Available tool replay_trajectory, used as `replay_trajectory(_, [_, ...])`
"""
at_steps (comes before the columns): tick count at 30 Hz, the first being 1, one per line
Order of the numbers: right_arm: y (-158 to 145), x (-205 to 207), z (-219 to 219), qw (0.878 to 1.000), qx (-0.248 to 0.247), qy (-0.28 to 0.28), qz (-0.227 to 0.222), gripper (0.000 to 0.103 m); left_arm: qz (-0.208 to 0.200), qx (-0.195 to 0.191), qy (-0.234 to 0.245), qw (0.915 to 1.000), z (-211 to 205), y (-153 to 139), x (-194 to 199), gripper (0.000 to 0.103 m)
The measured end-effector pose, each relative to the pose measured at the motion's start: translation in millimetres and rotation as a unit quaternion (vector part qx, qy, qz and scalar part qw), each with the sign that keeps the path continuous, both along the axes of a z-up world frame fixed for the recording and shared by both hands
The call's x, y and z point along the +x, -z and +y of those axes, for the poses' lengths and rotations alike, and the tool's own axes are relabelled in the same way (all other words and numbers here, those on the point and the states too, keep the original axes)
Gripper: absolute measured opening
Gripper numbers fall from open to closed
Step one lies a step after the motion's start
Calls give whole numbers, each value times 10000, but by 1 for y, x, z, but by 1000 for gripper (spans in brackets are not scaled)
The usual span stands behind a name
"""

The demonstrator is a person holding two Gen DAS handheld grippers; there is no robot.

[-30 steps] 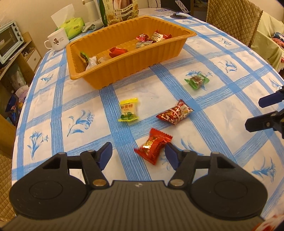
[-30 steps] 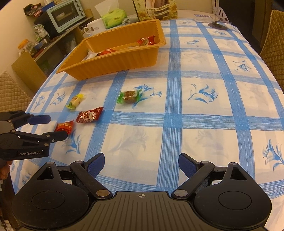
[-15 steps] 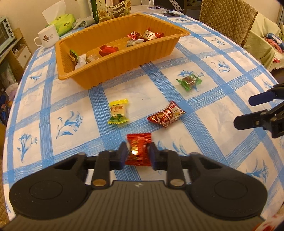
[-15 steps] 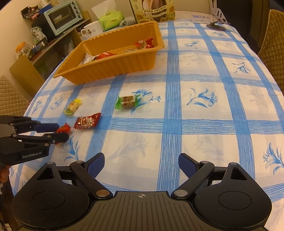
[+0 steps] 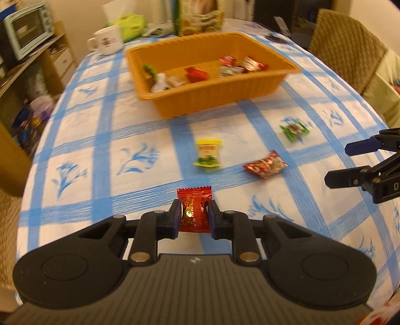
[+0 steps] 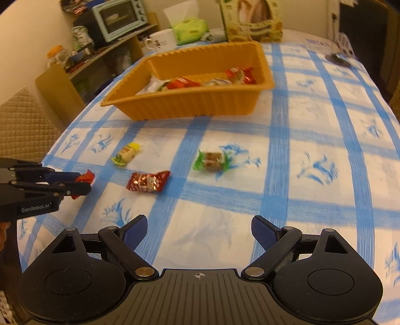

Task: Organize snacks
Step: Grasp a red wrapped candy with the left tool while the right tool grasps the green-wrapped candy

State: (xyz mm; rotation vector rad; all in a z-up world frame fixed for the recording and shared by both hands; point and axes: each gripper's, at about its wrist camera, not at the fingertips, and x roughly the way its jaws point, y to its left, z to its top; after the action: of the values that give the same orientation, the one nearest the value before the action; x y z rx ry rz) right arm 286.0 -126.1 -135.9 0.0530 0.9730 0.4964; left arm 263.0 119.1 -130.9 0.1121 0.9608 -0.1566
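Presently the left gripper [image 5: 193, 215] is pinching a red foil candy [image 5: 194, 211] between its two blue-padded fingers, the wrapper standing roughly upright with its crimped top edge above the pads. From the right wrist view the same candy [image 6: 83, 178] shows only partly, as a red edge past the fingertips of the left gripper [image 6: 83, 183], which sits low over the counter [image 6: 312, 205] at the near left edge.

Right gripper [image 6: 198, 233]: fingers spread wide, nothing between them, held above the blue-checked cloth; in the left wrist view its fingers enter from the right side [image 5: 347, 163], well apart from the loose sweets.

Three wrapped pieces lie on the counter [image 5: 82, 140] outside the tray:
- a yellow-wrapped candy [image 5: 208, 155], nearest the tray's front wall;
- a red patterned packet [image 5: 265, 165], just to the right of the yellow one;
- a green-ended candy [image 5: 293, 130], farther right, lying on a blue flower print.

Orange ribbed tray [image 5: 212, 100]: set toward the far side of the counter, holding several wrapped sweets along its floor; individual kinds are blurred.

Behind the tray stand a white mug [image 5: 106, 41], a green tissue pack [image 5: 128, 23] and a printed bag [image 5: 198, 15]. A pale blue toaster oven [image 6: 117, 18] sits on a shelf unit off the counter.
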Motion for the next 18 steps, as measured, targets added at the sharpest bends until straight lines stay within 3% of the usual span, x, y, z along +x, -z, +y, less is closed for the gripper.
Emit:
replay_trajectory(8, [2, 31, 9, 9911, -515, -881, -855, 89, -87, -3, -687, 9976, 39, -11, -12, 20])
replay_trajectory(10, [4, 42, 9, 9869, -587, -1150, -972, 82, -88, -3, -856, 9963, 48, -13, -15, 20])
replay_trajectory(15, [16, 55, 17, 9609, -1186, -2174, -1240, 68, -55, -87, -1214, 9926, 67, -15, -23, 20])
replay_trajectory(18, [21, 61, 20, 9478, -1420, -2520, -1338, 61, -38, -75, -1325, 9912, 72, -15, -27, 20])
